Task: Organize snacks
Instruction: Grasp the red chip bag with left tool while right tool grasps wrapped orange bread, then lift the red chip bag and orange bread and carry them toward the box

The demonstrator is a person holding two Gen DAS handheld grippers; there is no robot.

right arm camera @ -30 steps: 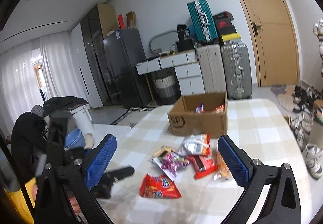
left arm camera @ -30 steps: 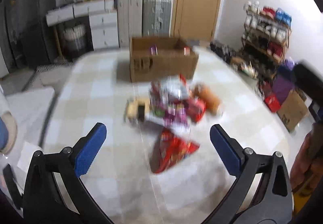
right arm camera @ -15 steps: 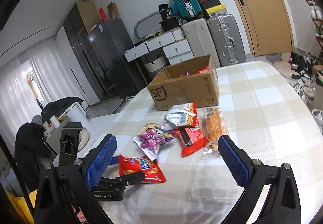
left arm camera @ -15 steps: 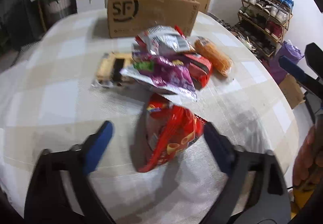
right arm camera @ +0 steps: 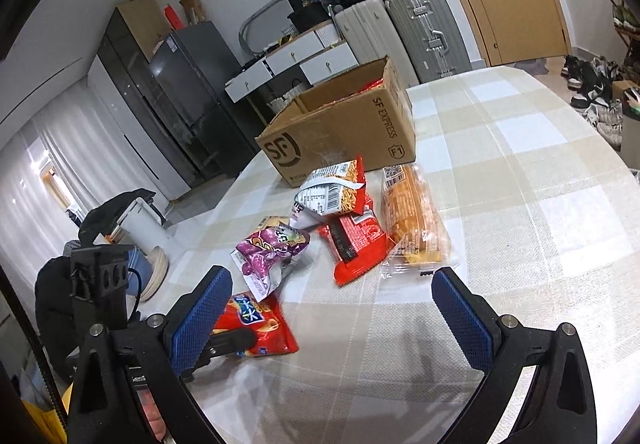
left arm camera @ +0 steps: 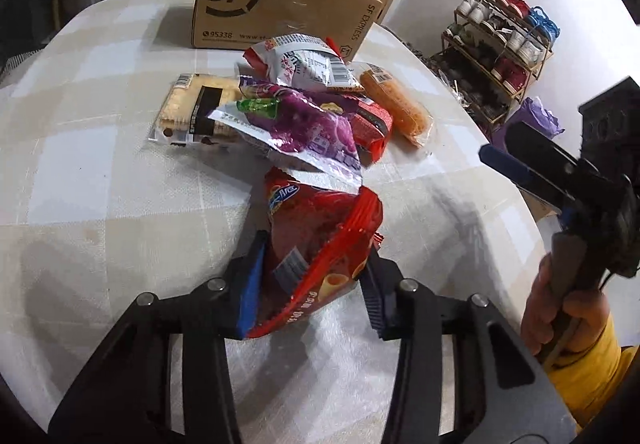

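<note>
My left gripper (left arm camera: 310,284) is shut on a red snack bag (left arm camera: 320,228) lying at the near end of a snack pile; the bag also shows in the right wrist view (right arm camera: 260,328). Behind it lie a purple bag (left arm camera: 304,124), a biscuit pack (left arm camera: 196,112), a red noodle pack (left arm camera: 370,128), a white and red bag (left arm camera: 308,62) and an orange pack (left arm camera: 396,108). An open SF cardboard box (left arm camera: 280,4) stands beyond the pile. My right gripper (right arm camera: 328,320) is open and empty above the table, near the orange pack (right arm camera: 412,220).
The round table has a checked cloth (right arm camera: 540,172). Suitcases (right arm camera: 400,32), white drawers (right arm camera: 304,60) and a dark fridge (right arm camera: 188,84) stand behind the table. A shoe rack (left arm camera: 504,40) stands to the right. The right gripper shows in the left wrist view (left arm camera: 560,172).
My left gripper has moved down and forward to the red snack bag and closed on it. My right gripper has moved closer to the pile and stayed open.
</note>
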